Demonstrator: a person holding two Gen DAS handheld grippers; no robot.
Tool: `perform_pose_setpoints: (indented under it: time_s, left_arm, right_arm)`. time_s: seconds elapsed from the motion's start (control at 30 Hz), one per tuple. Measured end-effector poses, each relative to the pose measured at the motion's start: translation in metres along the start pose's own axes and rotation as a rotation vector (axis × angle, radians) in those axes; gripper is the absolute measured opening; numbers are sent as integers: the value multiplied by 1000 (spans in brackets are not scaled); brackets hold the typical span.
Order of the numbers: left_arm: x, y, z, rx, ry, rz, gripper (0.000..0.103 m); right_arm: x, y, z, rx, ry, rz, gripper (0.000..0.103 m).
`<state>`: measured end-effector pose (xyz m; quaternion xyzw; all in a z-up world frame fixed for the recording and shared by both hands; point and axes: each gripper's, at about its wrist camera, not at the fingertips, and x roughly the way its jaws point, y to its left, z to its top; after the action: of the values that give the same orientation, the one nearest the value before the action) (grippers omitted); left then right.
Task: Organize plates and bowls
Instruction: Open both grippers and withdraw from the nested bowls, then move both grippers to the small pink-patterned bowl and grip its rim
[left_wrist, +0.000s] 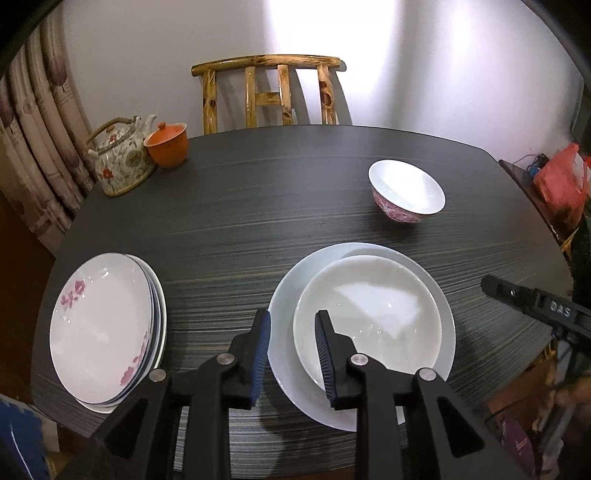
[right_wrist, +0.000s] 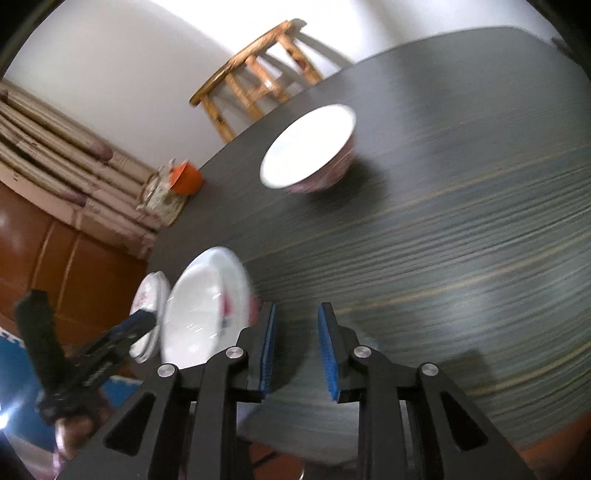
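A white bowl (left_wrist: 369, 314) sits in a larger white plate (left_wrist: 291, 295) at the table's near edge. My left gripper (left_wrist: 293, 325) is open; its right finger is over the bowl's near rim and its left finger is outside the plate's rim. A stack of flower-patterned plates (left_wrist: 99, 325) lies to the left. A pink-patterned bowl (left_wrist: 406, 192) stands alone farther back; it also shows in the right wrist view (right_wrist: 310, 147). My right gripper (right_wrist: 297, 332) is open and empty above the table, right of the white bowl (right_wrist: 203, 310). This view is motion-blurred.
A floral teapot (left_wrist: 122, 162) and an orange lidded cup (left_wrist: 168, 144) stand at the dark table's (left_wrist: 258, 206) far left corner. A wooden chair (left_wrist: 269, 92) stands behind the table. A curtain hangs at left. Red bags (left_wrist: 561, 181) lie off the right side.
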<state>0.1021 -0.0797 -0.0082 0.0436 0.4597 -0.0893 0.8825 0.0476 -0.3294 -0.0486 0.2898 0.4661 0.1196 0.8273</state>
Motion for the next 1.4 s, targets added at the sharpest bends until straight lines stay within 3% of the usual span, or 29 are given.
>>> perform_pose_setpoints:
  time_s: [0.07,0.13,0.27,0.5,0.7,0.93,1.2,1.4]
  left_arm:
    - [1,-3,1,13,1,4,25]
    - [0,-7,4,24,-3,7,25]
    - [2,-16,12,38,-2,-1,26]
    - [10,-28,36,23,23,-74,30]
    - [29,-27,66,-78,99,-231,31]
    - [60,-26,97,-168,176,-347,31]
    - [110,-35,123,-255,303,-444,31]
    - [147,-33,134,-352,384,-458,31]
  right_arm:
    - [-2,-13,1,3,-48,-21,28]
    - [-4,-26,3,3,-93,-57,41]
    - [0,-49,10,47,-120,-79,46]
    - [9,-66,21,60,-139,-120,50]
    - [11,-70,30,63,-169,-116,52]
    - [14,-74,35,52,-181,-94,53]
    - [15,-85,40,71,-180,-20,53]
    - [20,-91,53,96,-155,38,53]
